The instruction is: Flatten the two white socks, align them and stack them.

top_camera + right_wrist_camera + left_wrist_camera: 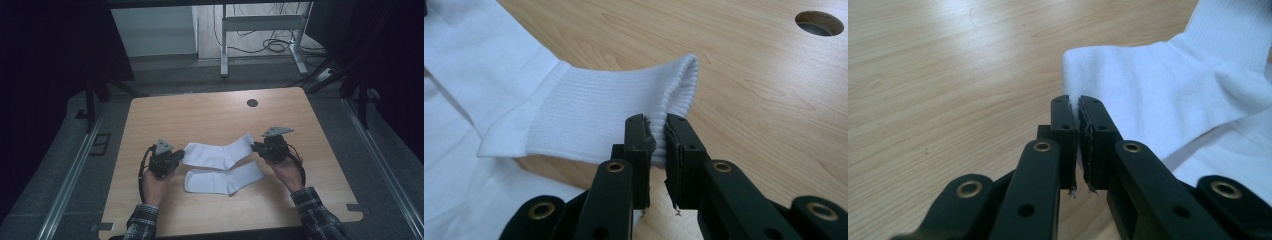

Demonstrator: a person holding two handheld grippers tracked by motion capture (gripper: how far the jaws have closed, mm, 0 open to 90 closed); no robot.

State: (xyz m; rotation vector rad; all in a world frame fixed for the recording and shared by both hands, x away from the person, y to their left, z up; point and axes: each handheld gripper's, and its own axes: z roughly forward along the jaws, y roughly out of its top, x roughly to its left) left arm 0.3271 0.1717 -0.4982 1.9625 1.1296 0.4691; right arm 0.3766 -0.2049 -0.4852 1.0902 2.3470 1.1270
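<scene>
Two white socks are on the wooden table (pixel 210 115). The upper sock (pixel 217 152) is stretched between both grippers, slightly lifted. My left gripper (pixel 176 157) is shut on its toe end (pixel 1108 75); in the left gripper view the black jaws (pixel 1078 107) pinch the white fabric. My right gripper (pixel 256 146) is shut on the ribbed cuff (pixel 624 115), with the cuff's edge caught between the jaws (pixel 656 127). The second sock (pixel 222 180) lies flat on the table just in front of the held one, between the two hands.
A round cable hole (pixel 252 103) sits near the table's far edge, also in the right gripper view as a cable hole (pixel 819 22). Beyond the table stand a white desk frame (pixel 260 30) and cables on the floor. Metal rails run along both sides.
</scene>
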